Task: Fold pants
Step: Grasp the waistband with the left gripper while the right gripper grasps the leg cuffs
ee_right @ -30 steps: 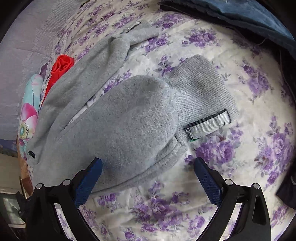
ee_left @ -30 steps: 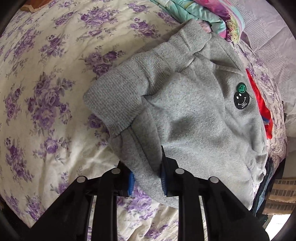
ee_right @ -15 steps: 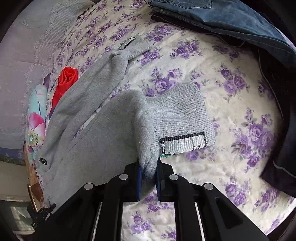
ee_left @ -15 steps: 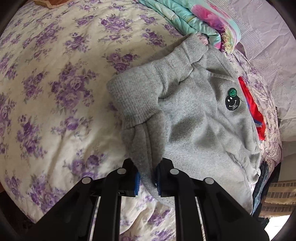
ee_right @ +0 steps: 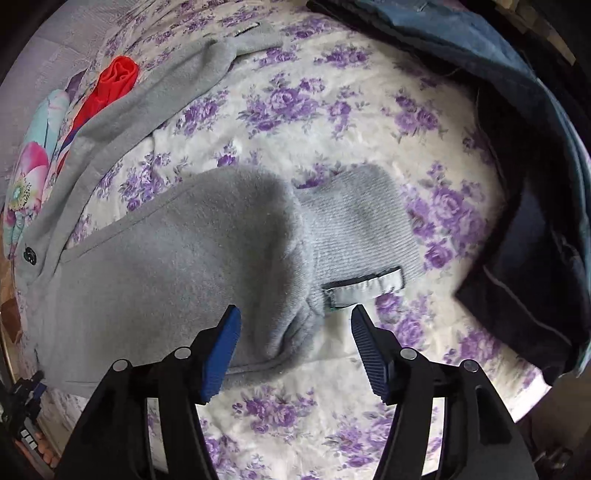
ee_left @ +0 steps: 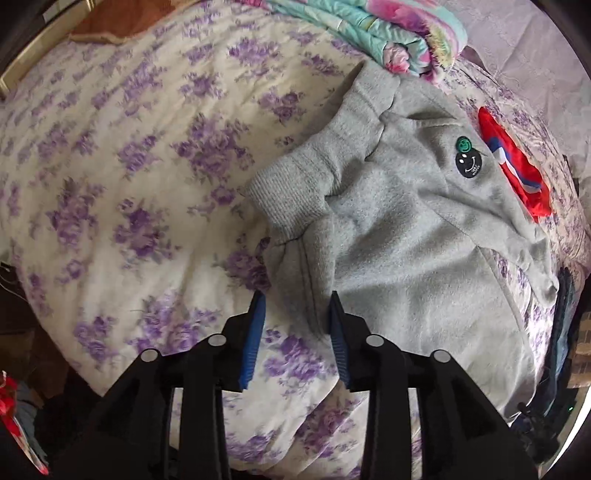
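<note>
Grey pants (ee_left: 417,236) of soft fleece lie on the floral bedspread (ee_left: 122,177), and in the left wrist view they fill the centre and the right half of the frame. One ribbed cuff (ee_left: 291,195) is in the middle of this frame, turned toward the left side. A small black smiley patch (ee_left: 468,163) with a green one just above it sits on the fabric in the upper right. A red garment (ee_left: 517,170) lies just beside the pants at the right edge, and a folded colourful blanket (ee_left: 388,33) is at the top, near the upper end of the pants.

The left gripper (ee_left: 295,317) is at the bottom centre of its frame. Its jaws are parted, and a fold of the grey fabric is between the blue pads (ee_left: 255,339), but they do not press on it.

In the right wrist view the pants (ee_right: 177,266) cover the left and the centre, with one leg going to the upper left. A ribbed cuff (ee_right: 362,225) with a white label (ee_right: 364,288) lies in the middle. The right gripper (ee_right: 295,325) is at the bottom centre with its jaws wide apart, one on each side of the fabric edge below the cuff, not gripping it. Dark blue denim clothes (ee_right: 517,122) lie along the upper right and right side of this frame, on the same bedspread (ee_right: 332,122).
</note>
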### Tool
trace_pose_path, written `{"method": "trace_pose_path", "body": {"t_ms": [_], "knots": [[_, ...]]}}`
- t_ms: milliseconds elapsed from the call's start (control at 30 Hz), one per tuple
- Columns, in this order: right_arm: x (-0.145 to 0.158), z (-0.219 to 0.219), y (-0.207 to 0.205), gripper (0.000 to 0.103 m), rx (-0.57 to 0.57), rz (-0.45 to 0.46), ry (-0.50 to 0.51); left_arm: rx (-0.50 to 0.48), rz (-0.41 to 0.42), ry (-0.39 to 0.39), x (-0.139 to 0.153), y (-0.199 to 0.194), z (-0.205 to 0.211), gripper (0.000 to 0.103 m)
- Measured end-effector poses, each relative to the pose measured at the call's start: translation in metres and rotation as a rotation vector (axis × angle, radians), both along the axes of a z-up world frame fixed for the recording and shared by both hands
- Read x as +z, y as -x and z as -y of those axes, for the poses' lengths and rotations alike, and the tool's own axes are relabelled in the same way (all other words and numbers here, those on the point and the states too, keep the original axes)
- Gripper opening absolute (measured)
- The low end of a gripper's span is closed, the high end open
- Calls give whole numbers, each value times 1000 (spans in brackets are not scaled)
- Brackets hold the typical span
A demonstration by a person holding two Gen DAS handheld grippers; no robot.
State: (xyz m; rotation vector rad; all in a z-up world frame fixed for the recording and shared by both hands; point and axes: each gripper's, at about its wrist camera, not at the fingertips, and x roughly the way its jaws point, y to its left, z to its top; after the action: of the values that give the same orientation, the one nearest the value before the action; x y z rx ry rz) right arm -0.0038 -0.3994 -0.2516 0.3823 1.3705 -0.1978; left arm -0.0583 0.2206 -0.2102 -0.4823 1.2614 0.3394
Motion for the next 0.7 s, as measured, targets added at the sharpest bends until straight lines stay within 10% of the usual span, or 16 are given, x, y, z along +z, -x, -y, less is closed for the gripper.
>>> {"method": "trace_pose_path", "body": {"t_ms": [133,267,400,567,633,700], "knots": [[33,17,-11,73,-25,55,87,30,8,-173,41,7,-8,43],[42,26,-66,73,-25,190,-32,-14,114,-132,70,-38,2,44],[25,21,-154,73,-42,284,-117,-142,119,-60,48,-133,33,44],[-24,19,-233,72,-47,185,-106,-219,-10,-43,-16,-226,56,44],[-40,19,-247,61,-50,163,-117,-231,-80,-80,-39,-251,57,45],[-38,16,-257,10,-9,201,-152,-215,-122,-75,-53,-268,53,46]]}}
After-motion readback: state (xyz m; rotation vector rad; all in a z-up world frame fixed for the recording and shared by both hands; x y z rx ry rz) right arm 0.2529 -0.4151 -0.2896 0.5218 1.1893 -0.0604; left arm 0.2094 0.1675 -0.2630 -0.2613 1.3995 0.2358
